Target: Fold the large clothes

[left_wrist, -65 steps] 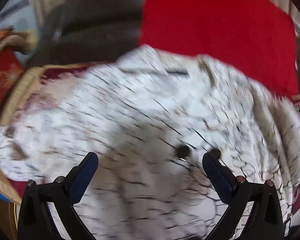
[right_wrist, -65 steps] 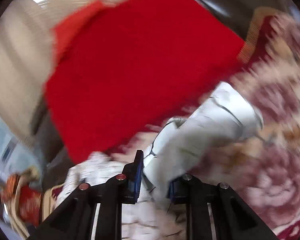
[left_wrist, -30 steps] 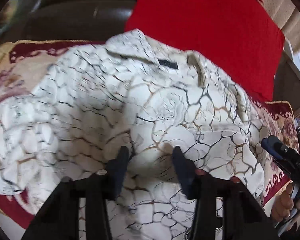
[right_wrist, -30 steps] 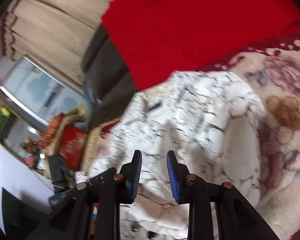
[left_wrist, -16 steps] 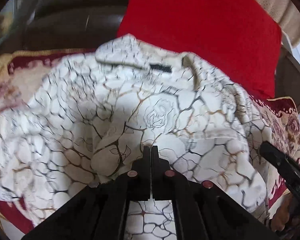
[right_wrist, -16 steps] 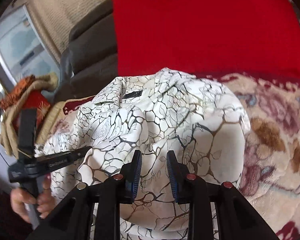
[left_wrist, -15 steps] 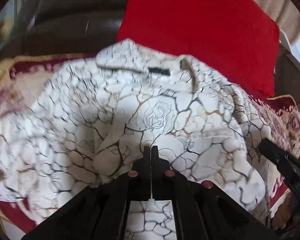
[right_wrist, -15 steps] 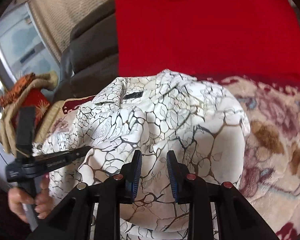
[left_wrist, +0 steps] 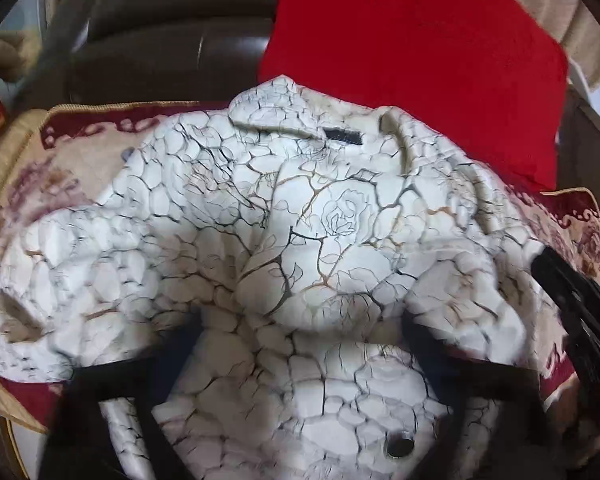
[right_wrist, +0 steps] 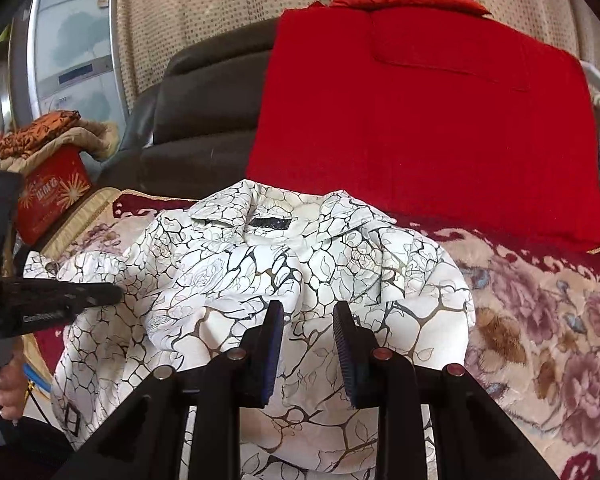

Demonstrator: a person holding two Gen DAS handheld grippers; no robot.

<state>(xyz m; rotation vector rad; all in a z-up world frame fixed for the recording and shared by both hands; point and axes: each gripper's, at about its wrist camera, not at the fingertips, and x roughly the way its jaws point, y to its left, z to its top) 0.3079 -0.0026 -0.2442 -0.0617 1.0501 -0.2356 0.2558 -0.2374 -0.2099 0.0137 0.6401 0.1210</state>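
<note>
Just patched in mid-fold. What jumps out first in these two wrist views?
The white crackle-print shirt fills the middle of both views, lying rumpled with its collar toward the sofa back on a floral cover. Behind it a big red cushion leans against the dark sofa. The left gripper stands wide open over the shirt, having just opened, and the right gripper hangs over the cloth with a narrow gap, gripping nothing.

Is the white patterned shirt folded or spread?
Partly folded: the shirt lies bunched on the floral cover, collar up, sides tucked in, surface rumpled.
</note>
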